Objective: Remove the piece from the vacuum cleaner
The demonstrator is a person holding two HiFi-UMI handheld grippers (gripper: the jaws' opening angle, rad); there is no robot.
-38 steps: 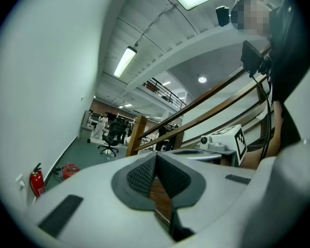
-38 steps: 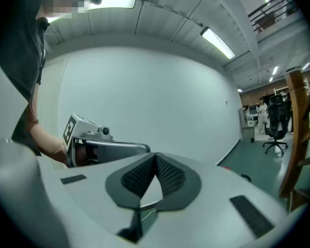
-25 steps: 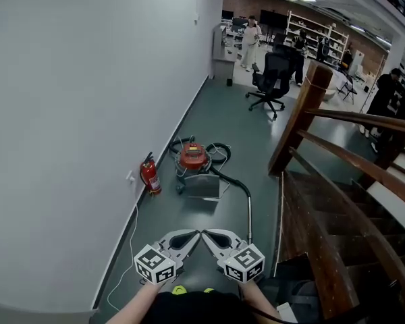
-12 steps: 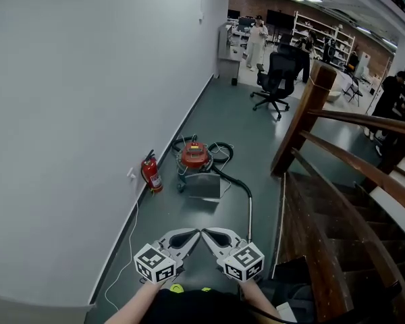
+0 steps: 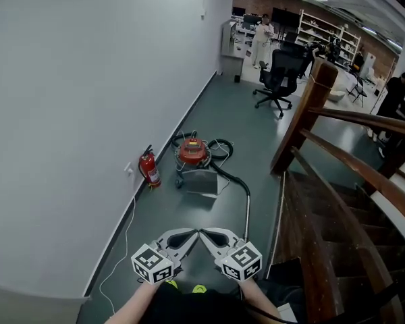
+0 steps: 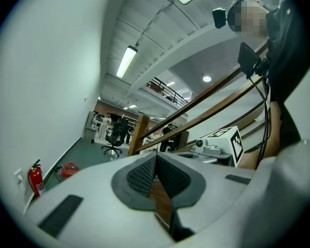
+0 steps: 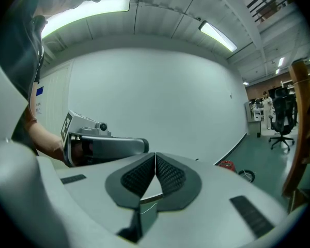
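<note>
A red vacuum cleaner (image 5: 192,152) stands on the grey floor near the wall, well ahead of me; it also shows as the vacuum cleaner (image 6: 68,169) and the vacuum cleaner (image 7: 227,166) in the gripper views. Its black hose (image 5: 229,173) runs into a metal wand (image 5: 247,211) lying toward me. A grey flat part (image 5: 201,181) rests in front of it. My left gripper (image 5: 193,234) and right gripper (image 5: 205,234) are held close together low in the head view, tips almost meeting, both shut and empty. The left gripper (image 6: 155,156) and right gripper (image 7: 155,155) show pads closed.
A red fire extinguisher (image 5: 148,167) stands against the white wall (image 5: 88,113) left of the vacuum. A wooden staircase railing (image 5: 337,160) fills the right. A black office chair (image 5: 279,74) and several people stand far down the room. A white cable (image 5: 125,248) trails along the wall.
The view has advanced slightly: the vacuum cleaner and extinguisher sit a little lower and nearer. Both grippers stay shut, side by side, in the same place in the picture.
</note>
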